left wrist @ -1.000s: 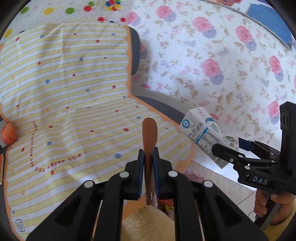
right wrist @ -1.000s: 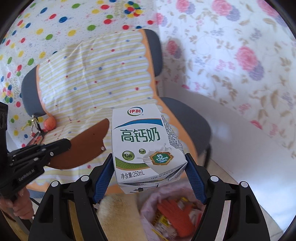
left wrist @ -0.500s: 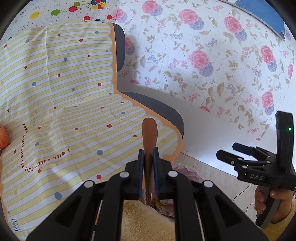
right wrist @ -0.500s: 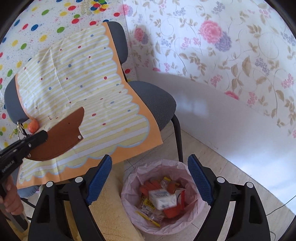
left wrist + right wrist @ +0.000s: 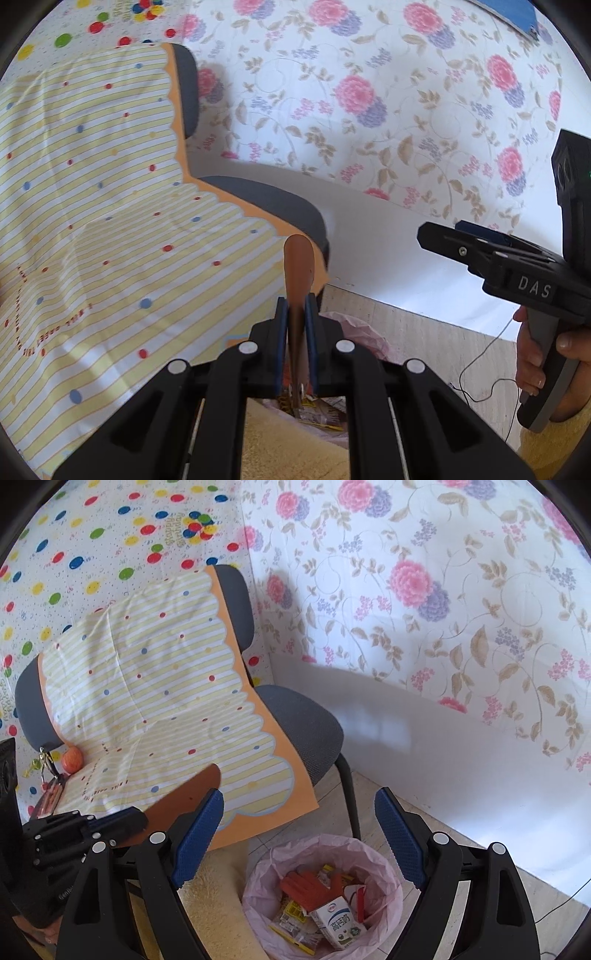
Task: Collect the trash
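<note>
Now the brown flap (image 5: pixel 298 269) sits clamped in the left gripper (image 5: pixel 295 325), thin edge up, long axis running forward along the fingers. The bin (image 5: pixel 384 853) lies below and just ahead of it, beside the chair (image 5: pixel 306 723). The left hand is the loaded one. The right gripper (image 5: pixel 299 845) hangs over the bin, jaws spread and empty; the carton (image 5: pixel 338 925) already lies inside.

A milk carton (image 5: pixel 334 923) lies in the bin (image 5: pixel 258 871) before the chair (image 5: pixel 306 731).
</note>
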{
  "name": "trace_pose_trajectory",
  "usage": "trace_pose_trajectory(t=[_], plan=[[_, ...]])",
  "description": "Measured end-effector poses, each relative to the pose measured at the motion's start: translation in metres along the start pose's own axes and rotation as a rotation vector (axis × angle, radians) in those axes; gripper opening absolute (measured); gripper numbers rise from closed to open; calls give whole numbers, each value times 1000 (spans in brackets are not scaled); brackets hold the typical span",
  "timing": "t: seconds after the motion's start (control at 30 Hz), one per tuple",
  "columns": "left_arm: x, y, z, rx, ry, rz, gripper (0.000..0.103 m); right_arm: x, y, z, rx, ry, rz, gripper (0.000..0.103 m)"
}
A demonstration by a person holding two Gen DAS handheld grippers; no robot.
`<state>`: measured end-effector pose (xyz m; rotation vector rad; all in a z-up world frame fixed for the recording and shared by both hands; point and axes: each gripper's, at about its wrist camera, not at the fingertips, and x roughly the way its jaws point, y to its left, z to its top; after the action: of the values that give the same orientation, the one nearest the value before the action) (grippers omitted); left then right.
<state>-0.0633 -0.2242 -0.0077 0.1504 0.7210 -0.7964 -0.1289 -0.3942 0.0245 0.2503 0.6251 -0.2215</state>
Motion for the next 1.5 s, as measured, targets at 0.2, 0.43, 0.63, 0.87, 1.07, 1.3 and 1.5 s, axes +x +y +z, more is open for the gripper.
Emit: trace_pose_trajectory(t=[0.2,0.43,0.63,0.87,1.07,1.3,1.5], plan=[[14,-27,9,61,7,-86,9,-13,-25,-1,46,-29,-33,84],[24,-30,11,49,-10,-14,53,-10,-38,-7,63,-16,-44,84],[22,-3,2,2,15,134,83,2,-26,-10,42,17,-24,84],[7,20,-5,-55,43,195,96,3,-3,-11,4,42,-2,88],[-25,37,-7,-104,49,284,96,-4,23,-7,-54,47,35,91],[-80,63,-14,-187,33,393,96,-15,75,2,-161,65,151,93],[-125,88,-31,-262,21,482,96,-27,128,9,-272,31,216,93]])
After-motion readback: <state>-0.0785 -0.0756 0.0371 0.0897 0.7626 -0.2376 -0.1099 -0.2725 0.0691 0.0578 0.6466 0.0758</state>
